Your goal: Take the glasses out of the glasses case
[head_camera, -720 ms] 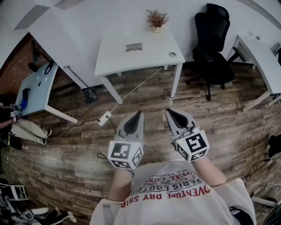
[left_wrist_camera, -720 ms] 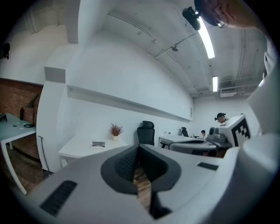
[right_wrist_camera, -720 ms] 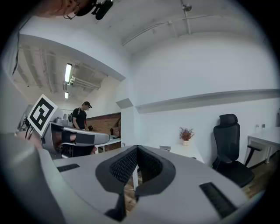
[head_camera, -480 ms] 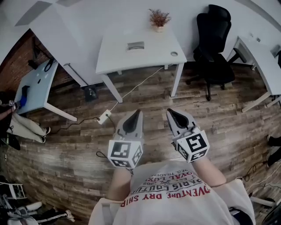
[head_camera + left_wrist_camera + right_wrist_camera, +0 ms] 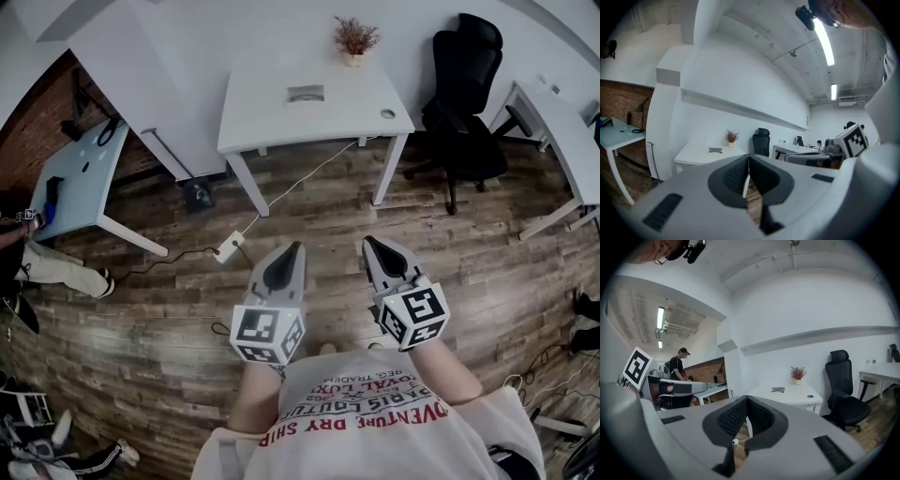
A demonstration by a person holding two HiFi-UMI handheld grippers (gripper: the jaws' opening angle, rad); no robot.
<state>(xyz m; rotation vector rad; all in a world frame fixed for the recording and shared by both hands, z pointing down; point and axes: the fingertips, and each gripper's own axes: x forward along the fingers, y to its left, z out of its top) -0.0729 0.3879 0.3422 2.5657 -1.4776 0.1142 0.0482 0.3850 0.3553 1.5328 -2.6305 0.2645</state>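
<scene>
Left gripper point(image 5: 296, 247) and right gripper point(image 5: 368, 242), jaws pressed together, empty, well apart from the case point(image 5: 306, 93) on the table point(image 5: 272, 117).

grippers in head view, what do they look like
The left gripper and right gripper are light grey tapered shells with dark ribbed pads inside. Each carries a white cube with black square markers. The person wears a white short-sleeved T-shirt with red lettering.

White short-sleeved T-shirt point(image 5: 375, 457) bears red lettering point(image 5: 361, 413).
</scene>
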